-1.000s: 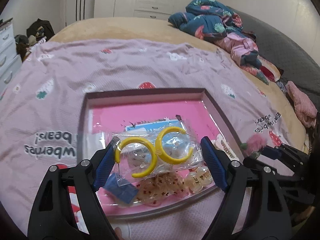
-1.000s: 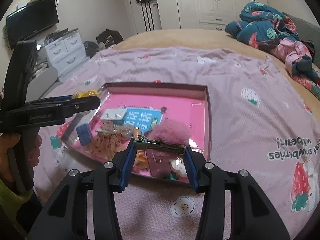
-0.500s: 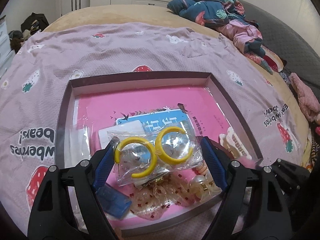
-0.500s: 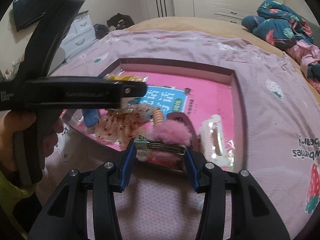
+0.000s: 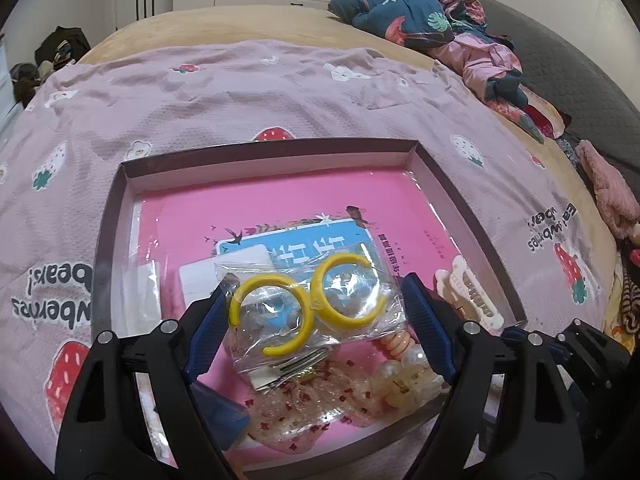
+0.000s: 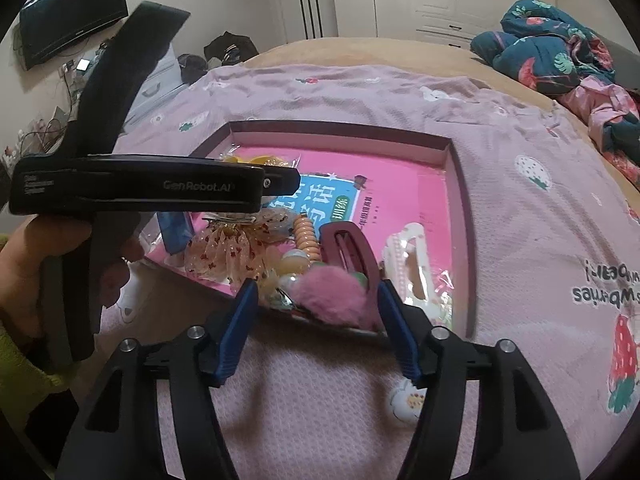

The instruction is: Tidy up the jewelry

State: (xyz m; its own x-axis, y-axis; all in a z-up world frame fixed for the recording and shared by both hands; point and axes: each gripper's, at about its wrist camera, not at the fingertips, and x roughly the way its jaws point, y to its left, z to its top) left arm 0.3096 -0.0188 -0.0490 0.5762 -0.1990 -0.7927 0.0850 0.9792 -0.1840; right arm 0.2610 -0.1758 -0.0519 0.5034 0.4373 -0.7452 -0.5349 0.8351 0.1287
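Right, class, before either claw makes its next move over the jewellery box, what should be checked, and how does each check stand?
1. Left claw grips the bag of yellow hoops: ok.
2. Bag is over the box: ok.
3. Bare pink floor free in the box for the bag: ok.
4. Right claw is releasing the pink pompom clip: jaws opening, pompom between them, ok.
5. Pompom clip fully inside the near rim: cannot tell.

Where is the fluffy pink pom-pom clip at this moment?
In the right wrist view, the pink pom-pom clip lies in the box's near edge, between the opening right gripper's fingers, beside the maroon clip.
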